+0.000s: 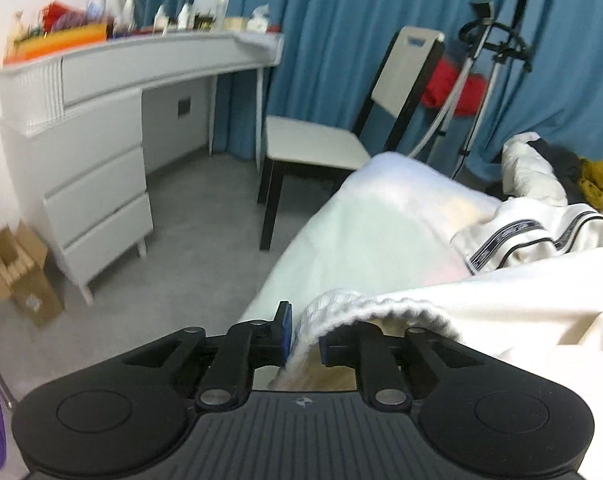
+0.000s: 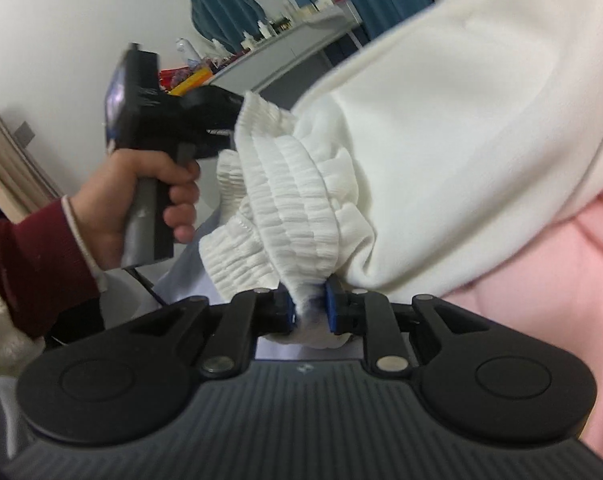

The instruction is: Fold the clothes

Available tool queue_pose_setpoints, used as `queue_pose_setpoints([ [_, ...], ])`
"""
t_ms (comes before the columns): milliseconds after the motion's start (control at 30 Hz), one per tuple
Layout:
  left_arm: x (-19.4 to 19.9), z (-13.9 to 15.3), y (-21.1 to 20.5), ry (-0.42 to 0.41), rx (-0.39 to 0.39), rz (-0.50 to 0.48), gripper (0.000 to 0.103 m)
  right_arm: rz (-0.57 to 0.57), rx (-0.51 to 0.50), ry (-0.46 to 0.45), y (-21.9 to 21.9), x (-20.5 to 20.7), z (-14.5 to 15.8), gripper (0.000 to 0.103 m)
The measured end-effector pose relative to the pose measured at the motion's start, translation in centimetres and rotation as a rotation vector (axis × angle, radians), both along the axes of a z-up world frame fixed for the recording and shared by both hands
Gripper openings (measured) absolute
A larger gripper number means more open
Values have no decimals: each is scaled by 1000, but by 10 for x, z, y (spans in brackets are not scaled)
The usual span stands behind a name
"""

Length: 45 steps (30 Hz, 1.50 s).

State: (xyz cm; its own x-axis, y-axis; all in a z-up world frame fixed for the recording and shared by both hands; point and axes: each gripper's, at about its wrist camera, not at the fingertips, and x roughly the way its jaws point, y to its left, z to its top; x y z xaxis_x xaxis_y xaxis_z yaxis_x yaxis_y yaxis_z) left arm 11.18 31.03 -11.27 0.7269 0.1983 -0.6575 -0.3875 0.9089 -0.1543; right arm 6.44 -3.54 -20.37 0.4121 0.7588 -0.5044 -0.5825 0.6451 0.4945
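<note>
A white garment [image 1: 501, 312] with a ribbed elastic waistband [image 1: 341, 312] is held up over the bed. My left gripper [image 1: 304, 338] is shut on the waistband edge, the band hanging between its blue pads. In the right wrist view my right gripper [image 2: 310, 310] is shut on the gathered waistband [image 2: 285, 200], and the white body of the garment [image 2: 461, 120] spreads up to the right. The left gripper [image 2: 205, 112], held by a hand, grips the band's far end there.
A bed with a pale cover [image 1: 373, 224] holds a white striped garment [image 1: 533, 236] and a pile of clothes [image 1: 561, 172]. A chair [image 1: 321, 144], a white dresser [image 1: 93, 152], a cardboard box [image 1: 17, 272] and blue curtains [image 1: 341, 20] stand beyond. Pink fabric [image 2: 541, 280] lies at right.
</note>
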Motion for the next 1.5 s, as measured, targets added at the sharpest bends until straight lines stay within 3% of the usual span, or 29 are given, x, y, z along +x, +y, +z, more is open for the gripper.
queue_pose_setpoints([
  [100, -6, -1, 6, -4, 17, -9, 18, 15, -22, -56, -5, -6, 5, 32],
  [167, -12, 4, 4, -9, 24, -2, 26, 28, -36, -84, -7, -3, 3, 56],
  [200, -12, 7, 1, -11, 28, 7, 35, 35, -43, -97, -8, -2, 2, 82],
  [233, -14, 11, -3, -8, 33, 15, 45, 33, -38, -113, -7, -3, 2, 98],
  [300, -25, 22, -8, -8, 42, 24, 58, 27, -27, -145, -5, -3, 2, 103],
  [433, -57, 48, -19, -47, 63, 23, 83, 23, -32, -201, -10, -12, 13, 103],
  [633, -101, 87, -64, -139, 96, -68, 99, -19, -42, -315, -35, -30, 49, 103],
  [900, -106, 108, -184, -202, 185, -315, 101, -243, -68, -423, -109, -29, 105, 103],
  [1067, -110, 121, -258, -240, 240, -470, 102, -420, -127, -418, -173, -21, 123, 103],
  [1167, -86, 114, -298, -210, 236, -535, 102, -522, -122, -380, -204, -11, 112, 103],
  [1333, -34, 110, -352, -199, 278, -547, 102, -674, -134, -321, -251, 0, 78, 103],
  [1500, 37, 114, -393, -214, 333, -559, 101, -734, -123, -215, -286, 26, 49, 103],
])
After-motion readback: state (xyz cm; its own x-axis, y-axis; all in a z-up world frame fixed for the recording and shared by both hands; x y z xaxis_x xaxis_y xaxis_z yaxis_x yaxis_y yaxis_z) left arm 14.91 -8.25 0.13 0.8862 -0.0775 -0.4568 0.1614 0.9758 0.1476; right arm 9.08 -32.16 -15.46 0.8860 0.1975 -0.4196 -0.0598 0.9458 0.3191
